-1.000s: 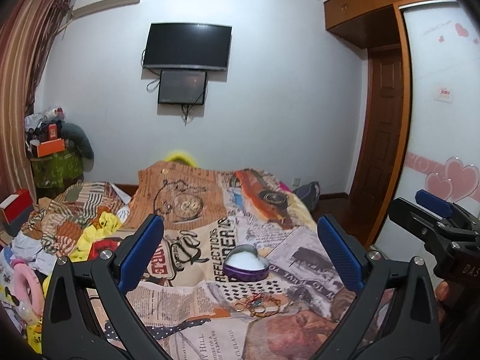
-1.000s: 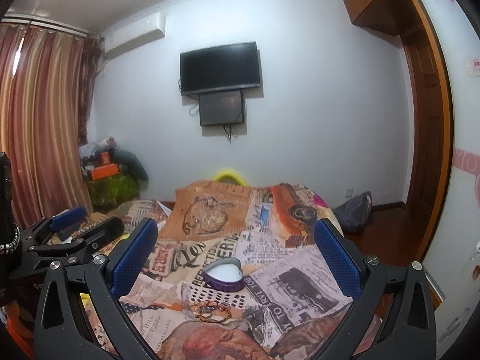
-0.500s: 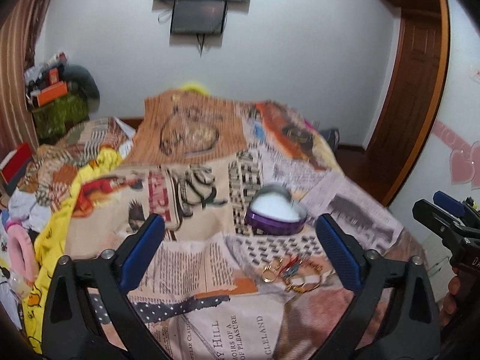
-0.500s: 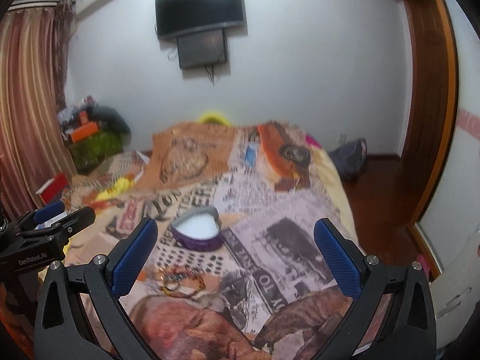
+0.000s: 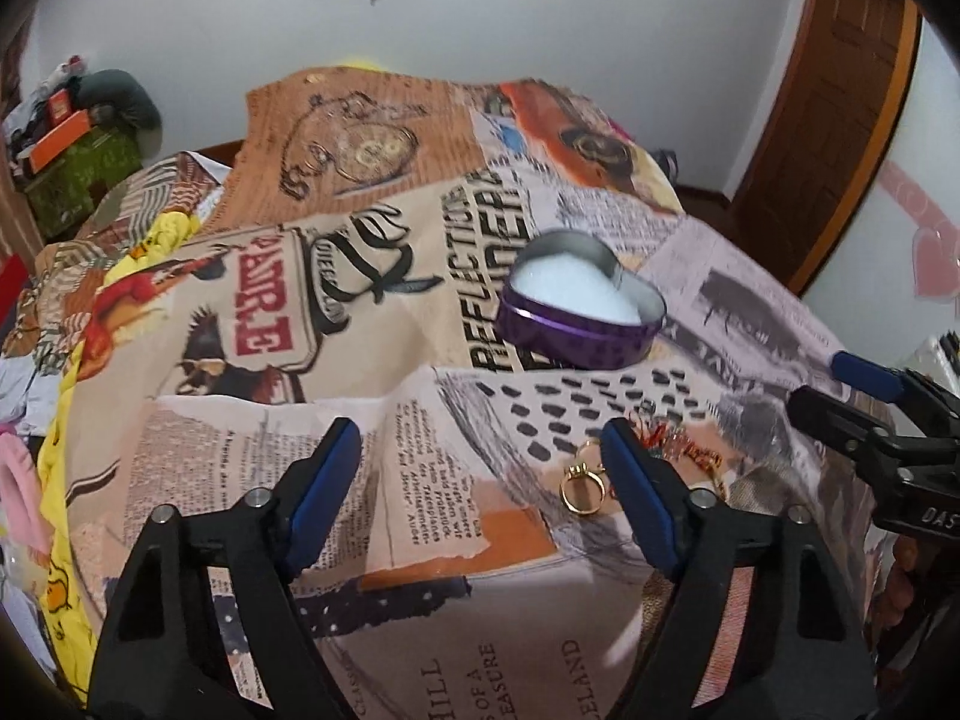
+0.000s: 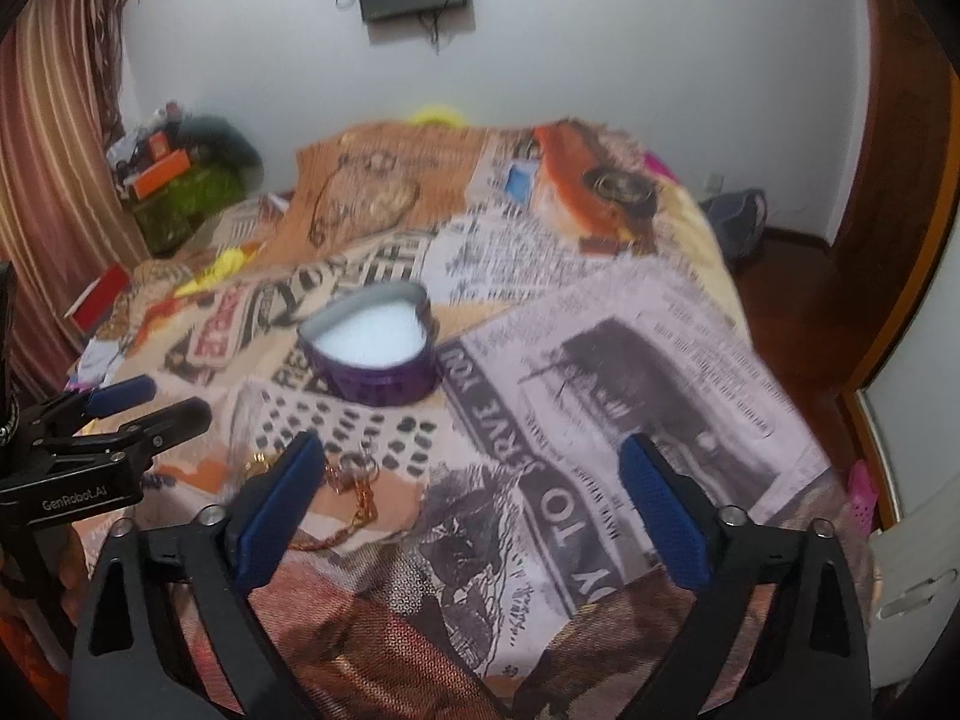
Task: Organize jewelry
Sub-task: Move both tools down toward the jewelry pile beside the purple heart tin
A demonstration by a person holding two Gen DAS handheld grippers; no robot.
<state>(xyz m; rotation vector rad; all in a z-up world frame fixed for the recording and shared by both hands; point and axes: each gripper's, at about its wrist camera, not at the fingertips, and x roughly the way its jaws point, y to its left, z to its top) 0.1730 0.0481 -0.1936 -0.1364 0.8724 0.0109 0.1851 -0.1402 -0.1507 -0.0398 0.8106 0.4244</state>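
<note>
Both cameras have tipped down toward the bedspread since a second ago, so the wall television has nearly left the top of each frame, and the left gripper's jaws have narrowed from their earlier wide spread.

In the left wrist view the left gripper (image 5: 480, 474) is hovering at lower centre over the newspaper-print bedspread (image 5: 300, 312), its blue pads partly apart and gripping nothing. Just beside its right-hand pad, right of centre, a gold ring (image 5: 581, 491) is lying in a small heap of jewelry (image 5: 672, 450) with red and gold pieces; the pad is hiding part of the heap. Above that, at centre right, an open purple heart-shaped tin (image 5: 579, 315) with a white lining is sitting on the cloth, apart from the heap.

In the right wrist view the right gripper (image 6: 480, 510) is filling the lower frame with its pads spread wide and empty. A gold chain (image 6: 354, 498) is lying just beside its left-hand pad, and the tin (image 6: 375, 351) is resting above it, left of centre. This view is blurring, so the smaller pieces are hard to tell apart.
</note>
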